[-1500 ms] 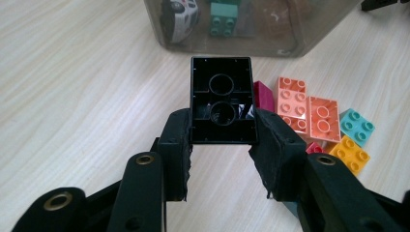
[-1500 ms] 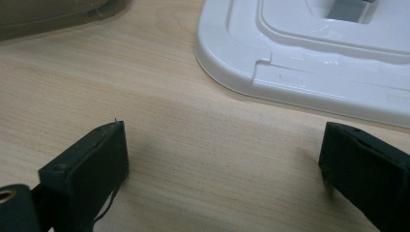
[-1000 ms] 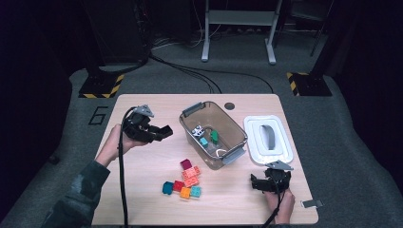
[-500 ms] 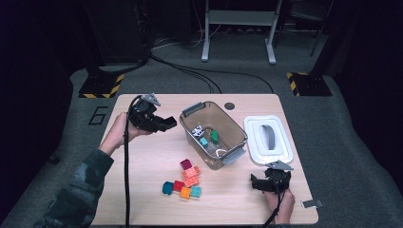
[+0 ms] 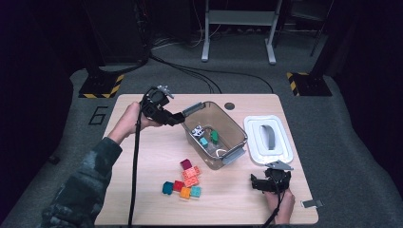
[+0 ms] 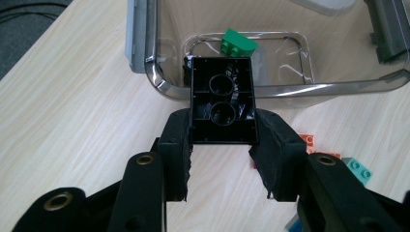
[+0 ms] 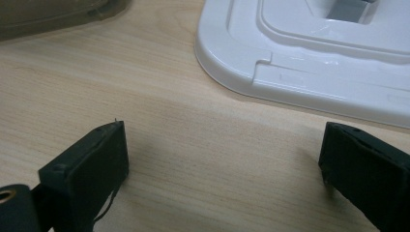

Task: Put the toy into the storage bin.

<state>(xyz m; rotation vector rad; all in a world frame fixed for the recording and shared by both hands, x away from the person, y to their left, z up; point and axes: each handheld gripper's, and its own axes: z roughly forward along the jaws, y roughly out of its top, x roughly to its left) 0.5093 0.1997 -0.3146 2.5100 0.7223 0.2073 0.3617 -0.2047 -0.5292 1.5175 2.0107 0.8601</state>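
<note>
Dark room, grey floor; a wooden surface point(image 5: 142, 156) carries a clear bin point(image 5: 236, 134), a white lid point(image 5: 252, 142) and loose bricks point(image 5: 183, 181).

Left gripper point(image 6: 223, 145): clamped on a black brick point(image 6: 222, 99), studs away from the camera, held above the bin's near rim with a green brick point(image 6: 237, 42) inside.

Right gripper point(image 7: 222, 164): jaws wide, holding nothing, low over bare wood near the lid.

Recommendation: carry the black brick past the rim, centre it over the bin floor, lower, then release.
</note>
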